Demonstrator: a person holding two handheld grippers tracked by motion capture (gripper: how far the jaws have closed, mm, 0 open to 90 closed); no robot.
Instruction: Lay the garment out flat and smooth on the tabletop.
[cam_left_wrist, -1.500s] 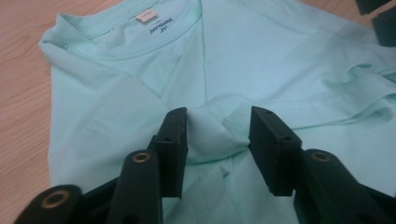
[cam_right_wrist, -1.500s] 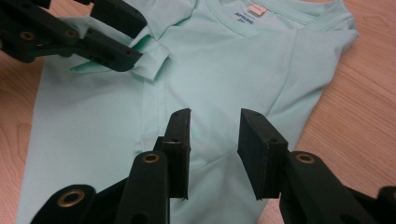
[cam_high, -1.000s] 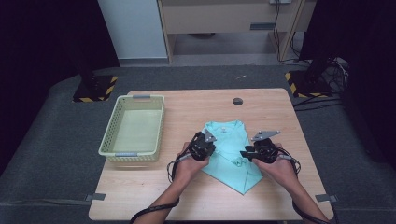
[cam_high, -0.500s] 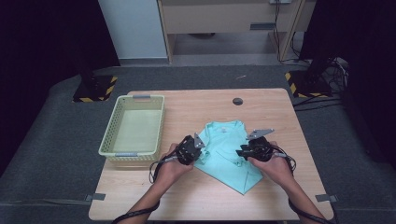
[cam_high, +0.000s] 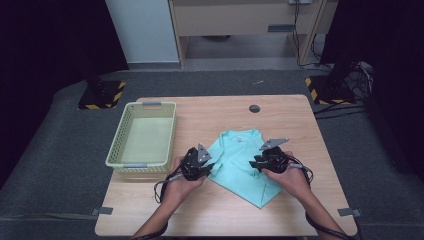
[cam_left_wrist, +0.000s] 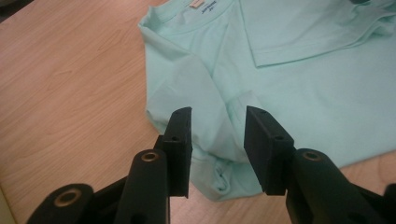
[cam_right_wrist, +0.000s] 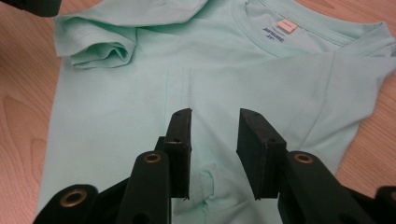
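One mint-green T-shirt (cam_high: 239, 162) lies folded on the wooden table (cam_high: 300, 125), collar toward the far edge, a little right of the table's middle. One pale yellow basket (cam_high: 125, 150) stands just left of it, apart from the cloth. One small dark round disc (cam_high: 255, 108) sits near the far edge of the table.

Two tongs are in play — one per hand. The left tongs (cam_high: 206, 169) sit at the shirt's left edge; their jaws have just been opening and now stand apart, and in the left gripper view (cam_left_wrist: 217, 149) a folded sleeve shows between them without the pads pressing on it. The right tongs (cam_high: 256, 162) rest over the shirt's right side. In the right gripper view (cam_right_wrist: 214, 151) their jaws also stand apart, with a small bunched fold of fabric low between them — the pads do not close on it.

Two hands hold the tongs from the near edge, and one cable trails from each.
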